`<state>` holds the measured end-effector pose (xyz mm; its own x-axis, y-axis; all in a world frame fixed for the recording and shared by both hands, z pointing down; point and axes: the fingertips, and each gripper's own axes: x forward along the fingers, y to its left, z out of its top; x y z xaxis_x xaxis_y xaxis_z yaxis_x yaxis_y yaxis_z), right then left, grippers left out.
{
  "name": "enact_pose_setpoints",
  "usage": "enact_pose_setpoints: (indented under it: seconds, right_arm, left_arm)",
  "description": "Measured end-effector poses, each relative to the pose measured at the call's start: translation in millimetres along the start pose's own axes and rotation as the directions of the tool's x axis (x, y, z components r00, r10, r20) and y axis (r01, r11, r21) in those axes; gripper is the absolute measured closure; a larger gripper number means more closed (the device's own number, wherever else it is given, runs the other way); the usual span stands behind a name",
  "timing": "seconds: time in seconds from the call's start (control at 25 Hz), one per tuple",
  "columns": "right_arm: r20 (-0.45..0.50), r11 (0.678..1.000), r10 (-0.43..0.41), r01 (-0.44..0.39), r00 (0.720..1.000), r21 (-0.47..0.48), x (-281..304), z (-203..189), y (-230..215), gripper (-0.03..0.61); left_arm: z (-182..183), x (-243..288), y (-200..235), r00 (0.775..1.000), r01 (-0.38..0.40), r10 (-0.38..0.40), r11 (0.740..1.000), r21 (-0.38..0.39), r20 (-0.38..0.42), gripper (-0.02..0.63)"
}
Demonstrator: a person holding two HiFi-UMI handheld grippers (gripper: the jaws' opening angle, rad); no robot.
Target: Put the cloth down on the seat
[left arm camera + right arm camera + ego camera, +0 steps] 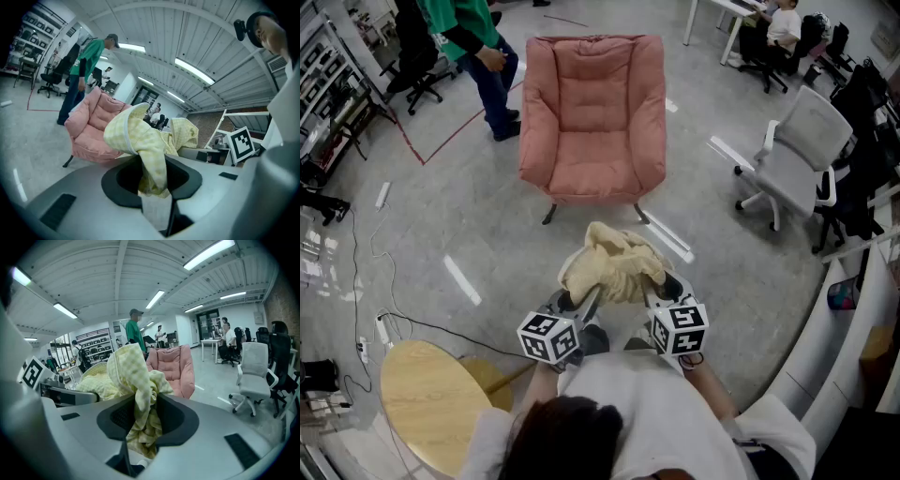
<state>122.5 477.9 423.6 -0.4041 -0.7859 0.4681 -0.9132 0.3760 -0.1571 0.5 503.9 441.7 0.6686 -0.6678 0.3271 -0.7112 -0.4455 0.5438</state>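
Note:
A pale yellow checked cloth [614, 263] hangs bunched between both grippers, in the air above the floor. My left gripper [578, 302] is shut on its left part; the fabric [150, 154] runs down through the jaws. My right gripper [656, 292] is shut on the right part, with the cloth [140, 399] pinched and trailing below. The pink armchair [592, 112] stands on the floor ahead of the grippers, its seat [593, 169] bare. It appears as the armchair [93, 126] at left in the left gripper view and the armchair [174, 366] at centre in the right gripper view.
A person in a green top [478, 52] stands left of the armchair. A white office chair [797, 155] is at the right. A round wooden table [431, 403] sits at my lower left, with cables [384, 300] on the floor nearby.

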Motion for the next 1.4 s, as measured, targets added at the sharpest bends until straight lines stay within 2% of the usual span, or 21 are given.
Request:
enact_pose_setpoints:
  seconds: [0.28, 0.64, 0.88, 1.04, 1.16, 1.4]
  right_arm:
    - [0.017, 1.0, 0.01, -0.01, 1.0, 0.025, 24, 11, 1, 0.44]
    - [0.045, 0.998, -0.038, 0.035, 0.998, 0.057, 59, 36, 20, 0.439]
    - [0.047, 0.997, -0.053, 0.051, 0.997, 0.056, 72, 40, 31, 0.436]
    - [0.051, 0.997, -0.05, 0.046, 0.997, 0.067, 73, 43, 30, 0.436]
    - [0.063, 0.998, -0.049, 0.046, 0.997, 0.047, 74, 49, 27, 0.436]
    - [0.067, 0.999, -0.031, 0.029, 0.997, 0.03, 92, 59, 18, 0.436]
  left_arm:
    - [17, 9, 23, 1.0, 0.013, -0.013, 1.0, 0.0, 0.014, 0.488]
    - [55, 8, 60, 0.998, 0.057, -0.057, 0.998, 0.032, 0.003, 0.488]
    - [66, 5, 77, 0.997, 0.081, -0.081, 0.996, 0.038, -0.004, 0.488]
    - [68, 3, 74, 0.992, 0.125, -0.125, 0.992, 0.001, 0.026, 0.488]
    - [70, 8, 77, 0.992, 0.124, -0.123, 0.992, -0.02, 0.039, 0.488]
    - [80, 23, 89, 0.995, 0.086, -0.086, 0.996, -0.009, 0.045, 0.488]
